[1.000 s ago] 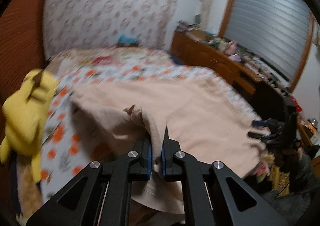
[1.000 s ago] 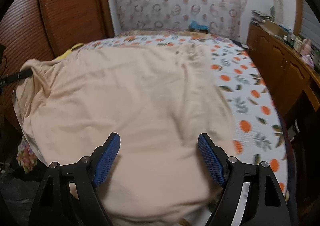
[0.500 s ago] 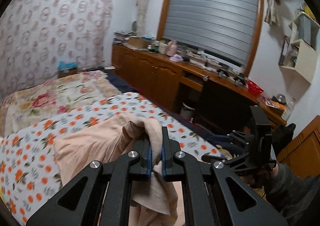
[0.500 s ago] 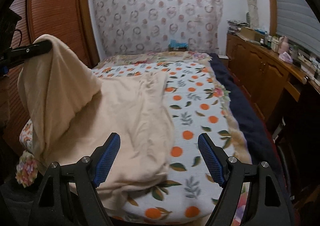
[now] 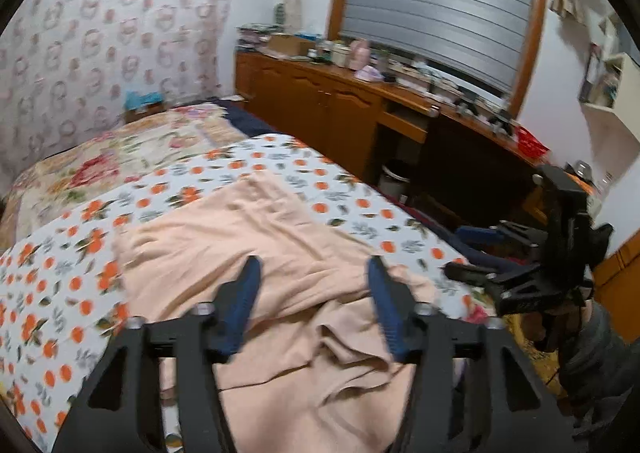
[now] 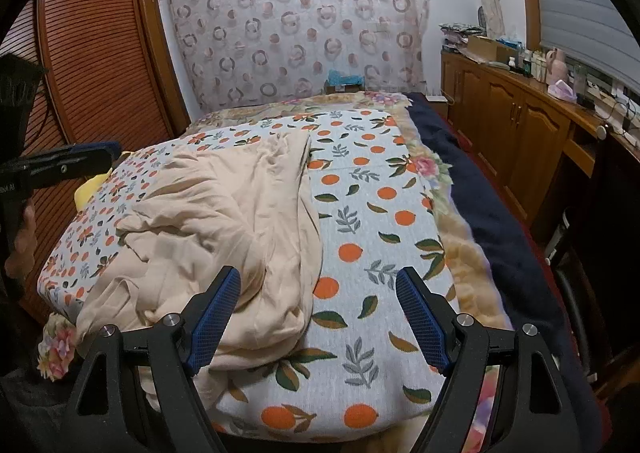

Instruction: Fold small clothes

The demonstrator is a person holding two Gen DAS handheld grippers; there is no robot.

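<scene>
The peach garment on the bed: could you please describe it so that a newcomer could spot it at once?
Start at the bed, whose orange-and-leaf printed cover fills the middle of the room. On the cover's left half, seen from the right wrist, lies the peach garment, rumpled and partly doubled over itself. It is the only plain, unpatterned cloth on the bedding.

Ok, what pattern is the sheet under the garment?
Pale sheet printed with oranges and green leaves, clearest in the right wrist view; the garment is plain peach.

Peach garment [image 6: 224, 213]: soft matt cloth, creased. Bed cover [image 6: 372, 221]: matt orange-print knit fabric. Right tongs [image 6: 318, 317]: matt black plastic, blue textured pads [image 6: 420, 317]. Cabinets [image 6: 516, 141]: glossy varnished wood.
</scene>
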